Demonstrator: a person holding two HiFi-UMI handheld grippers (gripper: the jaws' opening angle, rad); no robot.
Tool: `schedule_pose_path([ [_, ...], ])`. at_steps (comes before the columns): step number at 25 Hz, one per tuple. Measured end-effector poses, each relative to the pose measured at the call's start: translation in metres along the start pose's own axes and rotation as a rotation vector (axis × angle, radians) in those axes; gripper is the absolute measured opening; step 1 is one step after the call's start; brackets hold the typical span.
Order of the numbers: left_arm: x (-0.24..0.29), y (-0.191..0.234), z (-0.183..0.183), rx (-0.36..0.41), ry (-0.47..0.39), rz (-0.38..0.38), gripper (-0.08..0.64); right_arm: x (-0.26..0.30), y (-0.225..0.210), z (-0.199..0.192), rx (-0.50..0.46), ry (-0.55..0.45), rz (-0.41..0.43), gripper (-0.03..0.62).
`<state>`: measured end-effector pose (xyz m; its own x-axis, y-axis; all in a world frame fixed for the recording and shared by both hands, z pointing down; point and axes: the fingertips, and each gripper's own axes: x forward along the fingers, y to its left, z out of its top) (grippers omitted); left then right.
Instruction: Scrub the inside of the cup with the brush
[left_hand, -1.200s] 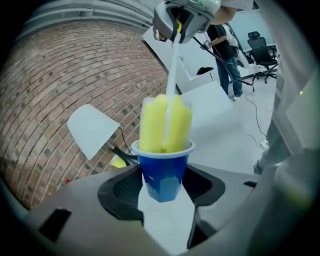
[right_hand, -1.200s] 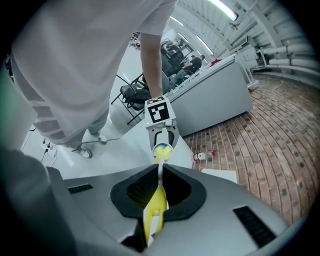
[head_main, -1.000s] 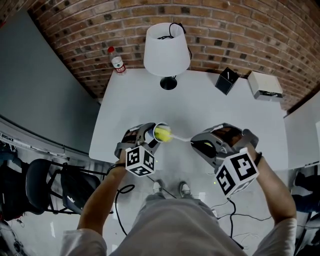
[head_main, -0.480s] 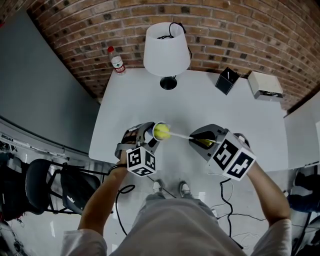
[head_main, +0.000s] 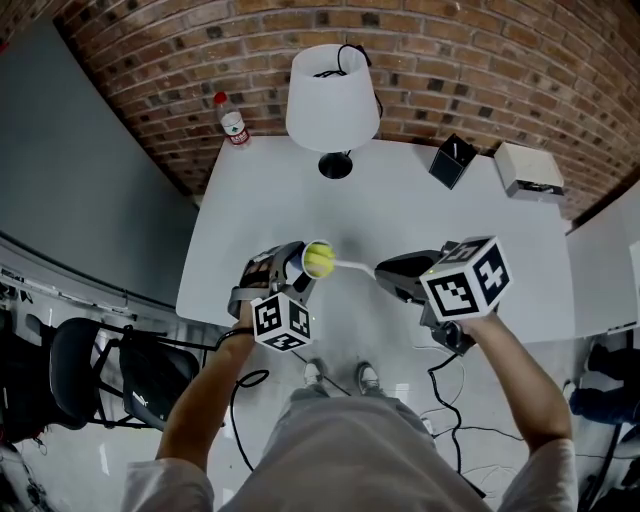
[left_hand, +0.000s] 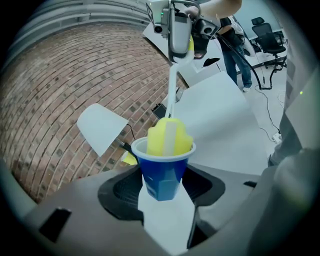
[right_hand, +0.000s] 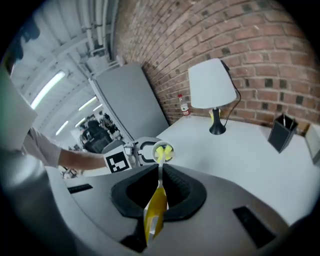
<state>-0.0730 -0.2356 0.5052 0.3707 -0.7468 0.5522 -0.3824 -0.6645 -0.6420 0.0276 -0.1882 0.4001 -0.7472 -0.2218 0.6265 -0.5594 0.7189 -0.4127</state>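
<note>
My left gripper (head_main: 297, 269) clenched on blue cup (left_hand: 165, 172), held over near edge of white table (head_main: 400, 205), mouth turned toward my right gripper (right_hand: 159, 192). Right jaws clamped on yellow handle of brush (right_hand: 155, 210). Its yellow sponge head sits in cup mouth, white stem spanning gap between grippers. Lamp (head_main: 333, 98) at table's far side.
</note>
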Motion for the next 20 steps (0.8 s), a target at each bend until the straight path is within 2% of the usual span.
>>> schedule_pose_path([
  [8, 0.000, 0.004, 0.000, 0.005, -0.011, 0.023, 0.256, -0.001, -0.010, -0.004, 0.422, -0.056, 0.147, 0.026],
  [10, 0.002, 0.003, -0.001, 0.000, -0.009, 0.022, 0.256, 0.000, -0.012, -0.005, 0.490, -0.065, 0.172, 0.026],
  [12, 0.004, 0.001, -0.002, -0.005, -0.011, 0.017, 0.256, 0.001, -0.012, -0.005, 0.495, -0.066, 0.168, 0.026],
  [17, 0.011, -0.001, -0.003, -0.036, -0.036, 0.001, 0.256, 0.000, -0.010, -0.002, 0.354, -0.029, 0.084, 0.026],
  [20, 0.016, -0.002, -0.005, -0.063, -0.046, -0.009, 0.256, -0.003, -0.010, 0.001, 0.303, -0.013, 0.042, 0.026],
])
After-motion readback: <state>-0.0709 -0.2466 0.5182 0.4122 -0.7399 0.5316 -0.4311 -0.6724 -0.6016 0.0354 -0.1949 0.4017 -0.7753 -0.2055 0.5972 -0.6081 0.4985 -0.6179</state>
